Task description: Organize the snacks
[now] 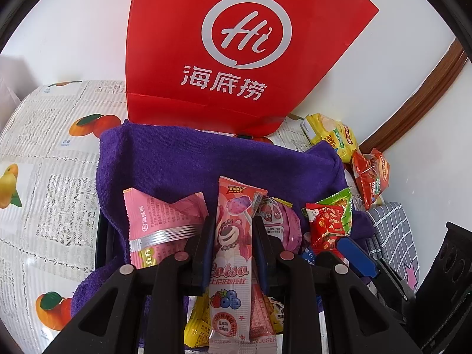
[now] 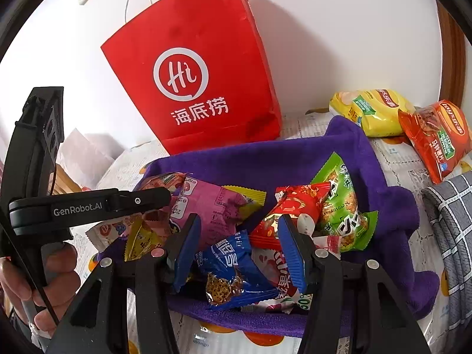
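Note:
A basket lined with a purple towel (image 1: pixel 206 159) (image 2: pixel 265 159) holds several snack packets. My left gripper (image 1: pixel 231 233) is shut on a long pink Lotso candy packet (image 1: pixel 231 253) and holds it over the basket, beside a pink packet (image 1: pixel 159 221). My right gripper (image 2: pixel 236 244) is open and hangs over a blue cookie packet (image 2: pixel 233 268), next to a red packet (image 2: pixel 292 206), a green packet (image 2: pixel 342 203) and a magenta packet (image 2: pixel 212 206). The left gripper's body (image 2: pixel 88 206) shows at the left of the right wrist view.
A red paper bag (image 1: pixel 224 50) (image 2: pixel 194 88) stands behind the basket against the white wall. A yellow chip bag (image 2: pixel 371 109) and an orange chip bag (image 2: pixel 436 135) lie on the fruit-print tablecloth (image 1: pixel 53 183) at the right. A grey checked cloth (image 2: pixel 454 221) lies far right.

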`<state>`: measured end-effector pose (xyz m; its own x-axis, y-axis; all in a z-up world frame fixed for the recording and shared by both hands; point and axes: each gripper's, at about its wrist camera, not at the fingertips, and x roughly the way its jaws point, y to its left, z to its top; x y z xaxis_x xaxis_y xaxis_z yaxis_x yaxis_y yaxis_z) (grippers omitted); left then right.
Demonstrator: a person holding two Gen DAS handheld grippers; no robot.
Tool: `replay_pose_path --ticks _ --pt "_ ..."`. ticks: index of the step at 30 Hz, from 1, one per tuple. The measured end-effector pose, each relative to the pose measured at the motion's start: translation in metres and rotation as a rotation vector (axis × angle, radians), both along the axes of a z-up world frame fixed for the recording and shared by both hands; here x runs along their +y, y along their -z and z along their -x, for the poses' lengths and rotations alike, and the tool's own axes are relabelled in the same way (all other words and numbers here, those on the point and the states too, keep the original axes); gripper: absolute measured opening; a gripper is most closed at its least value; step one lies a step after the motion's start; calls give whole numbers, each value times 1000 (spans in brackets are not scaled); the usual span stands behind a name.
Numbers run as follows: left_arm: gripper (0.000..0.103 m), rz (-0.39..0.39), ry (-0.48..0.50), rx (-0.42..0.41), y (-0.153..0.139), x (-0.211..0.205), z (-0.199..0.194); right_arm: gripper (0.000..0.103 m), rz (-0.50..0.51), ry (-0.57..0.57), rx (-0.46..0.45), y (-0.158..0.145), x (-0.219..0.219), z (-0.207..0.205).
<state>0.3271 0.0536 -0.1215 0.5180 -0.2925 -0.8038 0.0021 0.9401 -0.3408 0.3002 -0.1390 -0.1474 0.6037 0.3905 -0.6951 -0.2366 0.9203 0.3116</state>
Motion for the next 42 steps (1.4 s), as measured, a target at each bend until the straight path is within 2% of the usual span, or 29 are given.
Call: replay_pose_path --ticks 3,5,6,7,9,13,19,22,24,27,30,34,37,42 --pt "24 -6 -7 -5 -2 1 0 54 -1 3 -4 -1 0 0" --pt "38 -4 -14 -7 -4 4 1 54 -3 5 -5 -1 -1 0" --pt "49 0 -17 -12 -5 5 1 54 -5 7 -8 -1 -1 0" --pt "54 3 -22 -18 -7 6 2 54 -6 8 -8 -2 -1 0" --pt "55 2 -25 -28 -10 7 3 54 -8 11 -10 -2 -1 0" --pt "62 -8 -23 -43 -16 6 4 54 -11 19 -16 -3 -3 1" --pt "64 -53 -18 -76 -27 0 8 54 -19 30 -27 -6 -5 2" --pt "70 -90 -24 -110 -34 -4 12 54 -30 50 -60 -13 -8 7" --pt "71 -105 -21 -124 -39 -6 14 54 -49 59 -92 -21 -9 12" --pt "71 -128 -12 -145 -45 -10 18 64 -67 83 -126 -30 -11 20" --pt "72 -145 -2 -162 -51 -13 21 68 -48 99 -137 -38 -9 27" --pt "72 -139 4 -180 -61 -14 27 78 12 166 -96 -44 -13 40" --pt "72 -134 10 -175 -64 -19 32 78 77 235 -58 -46 -21 54" --pt "72 -138 34 -168 -71 -28 53 78 132 279 -5 -62 -37 84"
